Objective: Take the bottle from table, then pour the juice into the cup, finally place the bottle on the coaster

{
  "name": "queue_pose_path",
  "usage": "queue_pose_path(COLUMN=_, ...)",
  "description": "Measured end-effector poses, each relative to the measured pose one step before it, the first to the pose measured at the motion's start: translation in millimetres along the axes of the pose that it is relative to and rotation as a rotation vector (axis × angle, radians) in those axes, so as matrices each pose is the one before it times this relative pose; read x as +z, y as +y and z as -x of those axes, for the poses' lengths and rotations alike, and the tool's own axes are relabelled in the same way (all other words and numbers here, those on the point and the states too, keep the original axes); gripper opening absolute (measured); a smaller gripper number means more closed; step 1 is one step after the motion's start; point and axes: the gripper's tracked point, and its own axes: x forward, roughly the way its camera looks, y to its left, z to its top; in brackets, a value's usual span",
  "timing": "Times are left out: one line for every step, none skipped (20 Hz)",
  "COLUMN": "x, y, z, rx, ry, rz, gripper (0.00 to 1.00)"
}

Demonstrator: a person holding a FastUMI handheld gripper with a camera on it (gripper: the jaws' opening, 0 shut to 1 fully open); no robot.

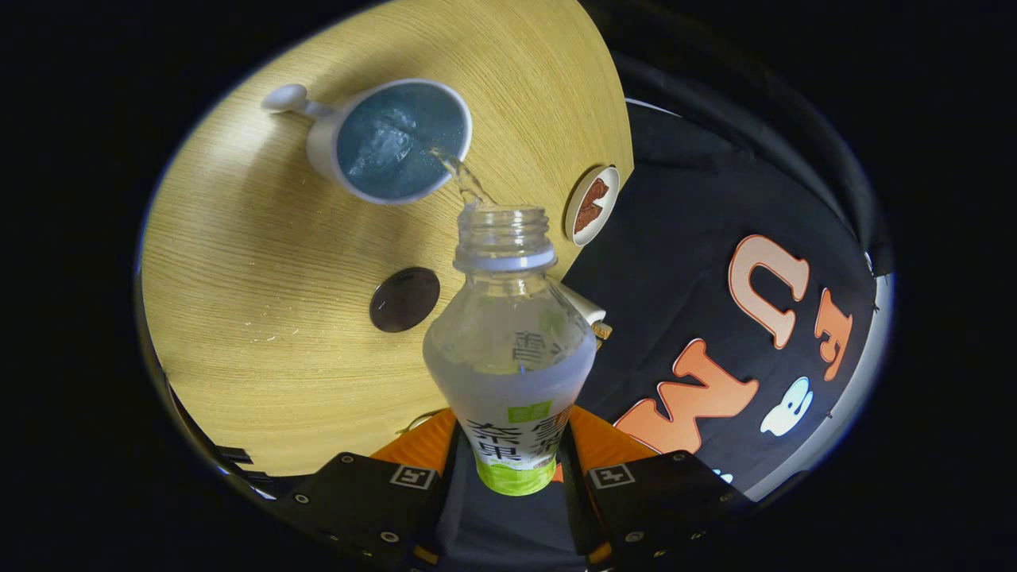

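Pouring is under way: the fingers (512, 477) clamp the tilted bottle (510, 349), juice (462, 179) streaming into the cup (391, 141). Next, likely right it and carry it to the coaster (404, 299) on the bench (262, 318).

a clear bottle (509, 349) with white-and-green label, white cup (380, 143) with blue inside at eleven o'clock, dark round coaster (404, 299), pale wood-grain table (262, 318).

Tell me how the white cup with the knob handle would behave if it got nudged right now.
The cup already holds liquid, so it is probably fairly heavy and would slide on the wooden table rather than tip. A hard nudge might slosh liquid over its rim. Its side handle may make it pivot if pushed there. The tool is shut on the bottle, which is pouring into the cup.
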Motion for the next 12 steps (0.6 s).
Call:
queue_pose_path(x=-0.25, y=-1.01, z=0.25, rx=0.00171, ry=-0.00038, rz=0.00616, gripper=0.56)
queue_pose_path(x=0.56, y=-0.69, z=0.16, rx=0.00235, ry=-0.00183, rz=0.00606, gripper=0.55)
queue_pose_path(x=0.93, y=-0.69, z=0.21, rx=0.00294, ry=-0.00191, rz=0.00521, gripper=0.55)
queue_pose_path(x=-0.78, y=0.08, z=-0.73, rx=0.00154, ry=-0.00119, rz=0.00470, gripper=0.55)
queue_pose_path(x=0.54, y=-0.65, z=0.21, rx=-0.00014, ry=-0.00165, rz=0.00765, gripper=0.55)
queue_pose_path(x=0.14, y=-1.36, z=-0.51, rx=-0.00065, ry=-0.00066, rz=0.00978, gripper=0.55)
queue_pose_path(x=1.49, y=-1.68, z=0.74, rx=-0.00269, ry=0.00000, rz=0.01105, gripper=0.55)
queue_pose_path(x=0.49, y=-1.36, z=0.52, rx=-0.00248, ry=-0.00030, rz=0.00788, gripper=0.55)
queue_pose_path(x=0.33, y=0.25, z=-0.27, rx=0.00341, ry=-0.00207, rz=0.00299, gripper=0.55)
queue_pose_path(x=-0.35, y=-0.06, z=-0.84, rx=0.00386, ry=0.00083, rz=0.00146, gripper=0.55)
queue_pose_path(x=-1.40, y=-0.65, z=-0.40, rx=0.00098, ry=0.00129, rz=0.00326, gripper=0.55)
queue_pose_path(x=0.33, y=-0.69, z=0.66, rx=0.00022, ry=0.00138, rz=0.00500, gripper=0.55)
